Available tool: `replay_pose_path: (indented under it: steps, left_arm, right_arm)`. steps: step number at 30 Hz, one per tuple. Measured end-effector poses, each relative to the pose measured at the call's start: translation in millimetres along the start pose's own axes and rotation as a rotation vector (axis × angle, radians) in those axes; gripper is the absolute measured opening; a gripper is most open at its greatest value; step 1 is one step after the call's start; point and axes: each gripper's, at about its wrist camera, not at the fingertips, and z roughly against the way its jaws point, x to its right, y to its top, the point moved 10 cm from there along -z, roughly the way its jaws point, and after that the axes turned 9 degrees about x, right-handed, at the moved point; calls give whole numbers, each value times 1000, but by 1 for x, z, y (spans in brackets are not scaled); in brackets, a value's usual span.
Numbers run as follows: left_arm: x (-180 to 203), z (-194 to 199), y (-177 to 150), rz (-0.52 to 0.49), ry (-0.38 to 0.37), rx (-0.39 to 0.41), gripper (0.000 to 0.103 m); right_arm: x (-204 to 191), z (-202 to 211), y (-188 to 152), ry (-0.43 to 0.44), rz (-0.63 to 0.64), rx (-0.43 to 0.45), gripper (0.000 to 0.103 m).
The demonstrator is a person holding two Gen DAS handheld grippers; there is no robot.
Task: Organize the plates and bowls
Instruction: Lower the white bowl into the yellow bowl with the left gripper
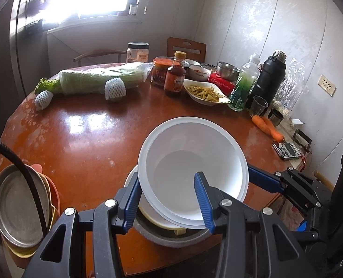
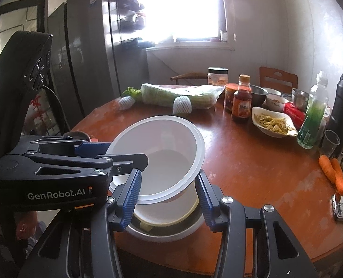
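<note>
A white bowl (image 1: 194,153) hangs tilted over the table's near edge, its mouth turned toward me. My left gripper (image 1: 168,178) is shut on its near-left rim, one pad inside and one outside. In the right wrist view the same bowl (image 2: 171,139) has its lower rim between the pads of my right gripper (image 2: 168,173), also shut on it. The left gripper (image 2: 125,156) comes in there from the left. Right under the bowl stands a stack of bowls (image 1: 171,238): a white one, a yellowish one, a grey outer one.
A steel plate (image 1: 18,208) tops a pile of yellow and orange plates at the near left. Farther back are wrapped cabbage (image 1: 101,76), jars, a sauce bottle (image 1: 174,78), a dish of food (image 1: 206,91), a green bottle, a black flask (image 1: 267,78), carrots (image 1: 267,127) and a phone (image 1: 287,150).
</note>
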Motion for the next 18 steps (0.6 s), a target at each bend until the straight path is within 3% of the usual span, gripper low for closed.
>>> replay_pose_path:
  steps: [18]
  left_arm:
    - [-4,-17,-22,-11,25,-25,45]
  right_arm:
    - [0,-14,-25,-13,22,-54,50]
